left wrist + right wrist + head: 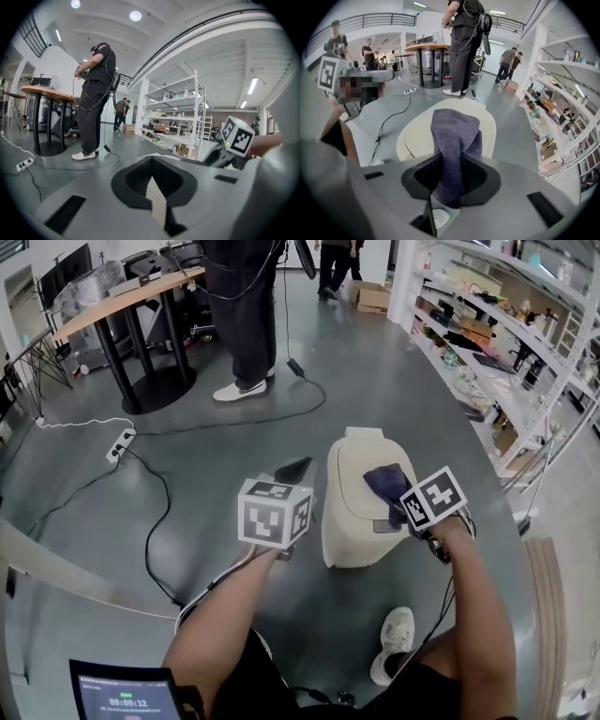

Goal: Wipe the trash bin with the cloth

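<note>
A cream trash bin (pixel 354 512) stands on the grey floor just ahead of me, lid down. On that lid (pixel 417 133) lies a dark purple cloth (pixel 388 482), with my right gripper (pixel 403 509) shut on it from the right. In the right gripper view the cloth (pixel 453 140) runs out from between the jaws onto the lid. My left gripper (pixel 292 471) hovers left of the bin, a little apart from it; its dark tips meet in a point with nothing in them. The left gripper view looks past the bin into the room and catches the right gripper's marker cube (pixel 238 136).
A person (pixel 242 324) stands beyond the bin beside a round table (pixel 122 292). Cables and a power strip (pixel 120 444) trail over the floor at left. Shelving (pixel 506 334) lines the right side. My white shoe (pixel 394 638) is near the bin's base.
</note>
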